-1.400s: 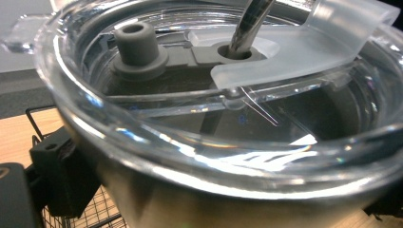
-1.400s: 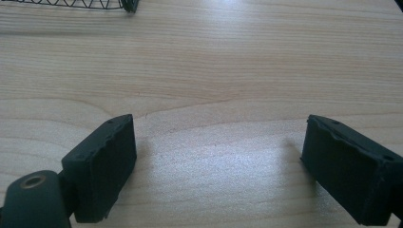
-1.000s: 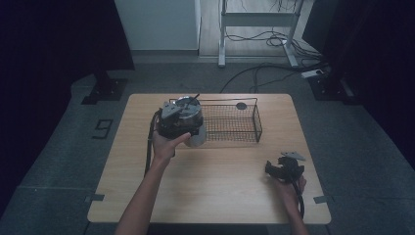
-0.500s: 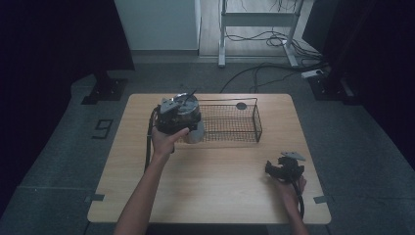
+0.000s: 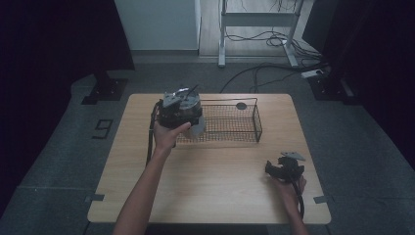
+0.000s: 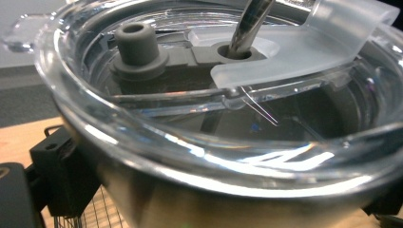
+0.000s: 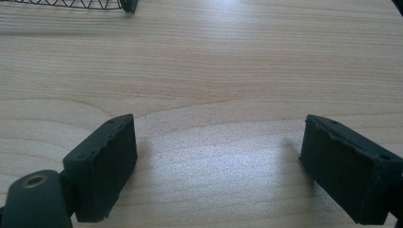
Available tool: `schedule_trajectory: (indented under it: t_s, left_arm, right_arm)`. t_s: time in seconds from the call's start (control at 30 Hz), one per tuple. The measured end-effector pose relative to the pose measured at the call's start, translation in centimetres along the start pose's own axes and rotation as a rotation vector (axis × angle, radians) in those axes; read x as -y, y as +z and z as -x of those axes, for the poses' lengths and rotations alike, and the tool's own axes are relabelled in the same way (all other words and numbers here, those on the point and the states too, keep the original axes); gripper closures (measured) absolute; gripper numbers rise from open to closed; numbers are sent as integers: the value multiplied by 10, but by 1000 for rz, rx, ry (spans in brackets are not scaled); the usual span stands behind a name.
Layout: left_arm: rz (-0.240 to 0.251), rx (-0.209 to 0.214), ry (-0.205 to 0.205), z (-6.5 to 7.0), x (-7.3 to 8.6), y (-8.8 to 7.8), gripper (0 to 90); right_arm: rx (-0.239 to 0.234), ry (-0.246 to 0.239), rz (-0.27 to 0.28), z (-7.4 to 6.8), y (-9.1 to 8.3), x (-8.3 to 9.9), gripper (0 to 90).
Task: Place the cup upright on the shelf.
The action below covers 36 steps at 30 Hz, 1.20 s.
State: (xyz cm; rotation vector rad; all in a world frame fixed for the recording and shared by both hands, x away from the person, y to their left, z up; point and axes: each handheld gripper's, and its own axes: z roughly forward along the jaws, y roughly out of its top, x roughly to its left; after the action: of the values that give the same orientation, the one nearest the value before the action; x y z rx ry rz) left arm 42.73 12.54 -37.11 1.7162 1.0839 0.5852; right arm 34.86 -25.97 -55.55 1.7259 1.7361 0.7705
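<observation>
A steel tumbler with a clear lid and a metal straw sits between the jaws of my left gripper, which is shut on it. One black finger presses the cup's side. In the high view the tumbler hangs over the left end of a black wire basket at the back of the wooden table. My right gripper rests low over the table's front right, open, with bare wood between its fingers.
A small dark round thing lies at the basket's far right corner. A cable trails from the left gripper down the table's left side. Beyond the table stand a white cabinet and a metal frame with floor cables.
My left gripper with the tumbler has crept slightly toward the far side of the table. The right gripper has stayed where it was.
</observation>
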Motion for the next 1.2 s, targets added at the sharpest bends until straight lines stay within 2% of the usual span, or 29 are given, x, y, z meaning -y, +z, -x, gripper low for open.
schedule_trajectory:
  t_s: [0.13, 0.43, 0.57, 0.87, 1.13, 1.2]
  left_arm:
    - [1, 1, 2, 0, -5, 5, 40]
    - [-13, -24, 19, -3, -11, 21, 40]
    - [-11, -26, 7, -7, -10, 28, 40]
    - [-35, -66, 4, -19, -17, 44, 40]
    - [-62, -90, -11, -27, -11, 62, 40]
    - [-64, -83, -20, -27, -9, 66, 40]
  right_arm:
    - [-1, 1, 1, 0, 0, 0, 117]
    - [-2, 1, 2, 0, 0, 0, 118]
    - [-3, 0, 2, 0, 0, 0, 118]
    - [-3, 1, 0, 0, 0, 0, 118]
    - [-3, 1, 0, 0, 0, 0, 119]
    - [-3, 1, 0, 0, 0, 0, 119]
